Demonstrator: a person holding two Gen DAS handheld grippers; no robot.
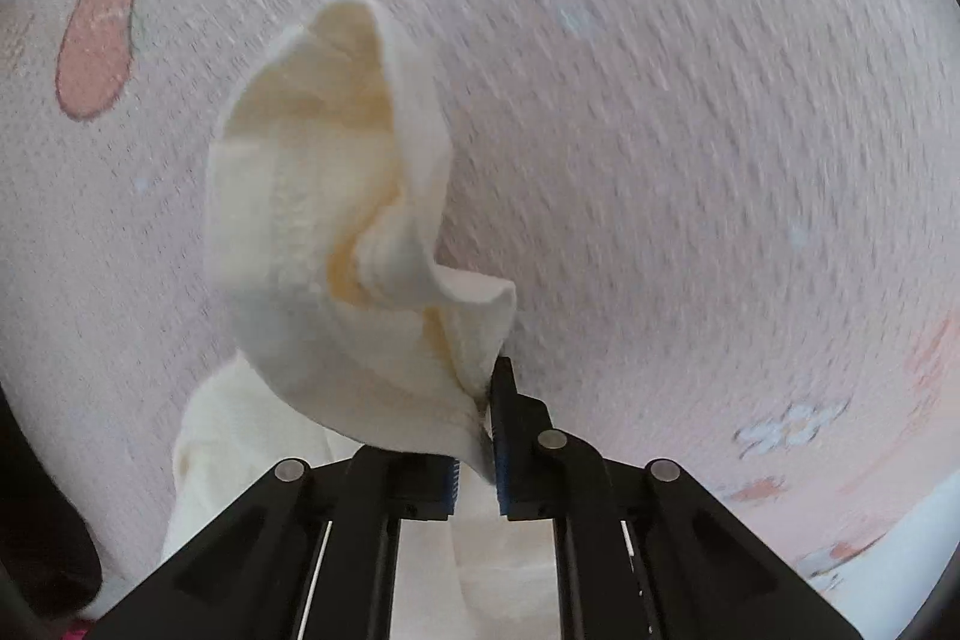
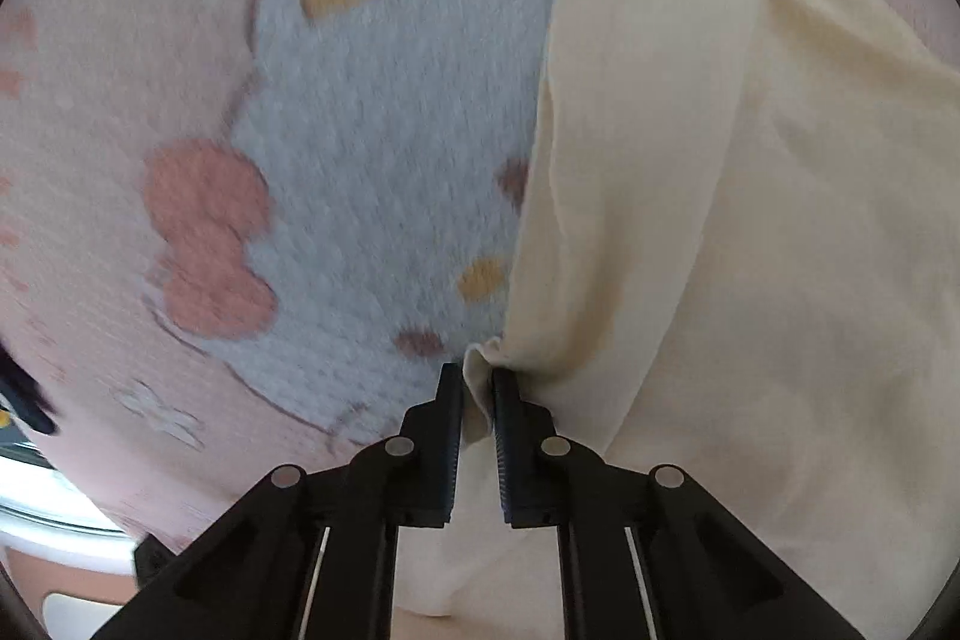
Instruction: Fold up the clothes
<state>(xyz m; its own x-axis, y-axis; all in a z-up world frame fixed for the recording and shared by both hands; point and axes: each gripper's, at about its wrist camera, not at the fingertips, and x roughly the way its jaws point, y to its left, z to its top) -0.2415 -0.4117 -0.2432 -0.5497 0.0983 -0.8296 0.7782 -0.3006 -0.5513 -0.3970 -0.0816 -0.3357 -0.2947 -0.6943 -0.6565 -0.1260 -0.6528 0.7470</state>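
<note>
A cream garment lies over a pink fleece blanket. In the left wrist view its ribbed cuff or hem (image 1: 336, 232) stands lifted and curled above the blanket, and my left gripper (image 1: 486, 394) is shut on the lower edge of that fabric. In the right wrist view the cream garment (image 2: 720, 220) fills the right half, draping down from the top. My right gripper (image 2: 477, 388) is shut on a small fold at the garment's left edge. More cream cloth hangs below both grippers.
The pink blanket (image 1: 660, 100) carries a large light-blue cartoon figure (image 2: 390, 130) with a pink bow (image 2: 204, 238), plus a red oval patch (image 1: 96, 40). A white ledge or frame (image 2: 54, 508) shows past the blanket's edge at lower left.
</note>
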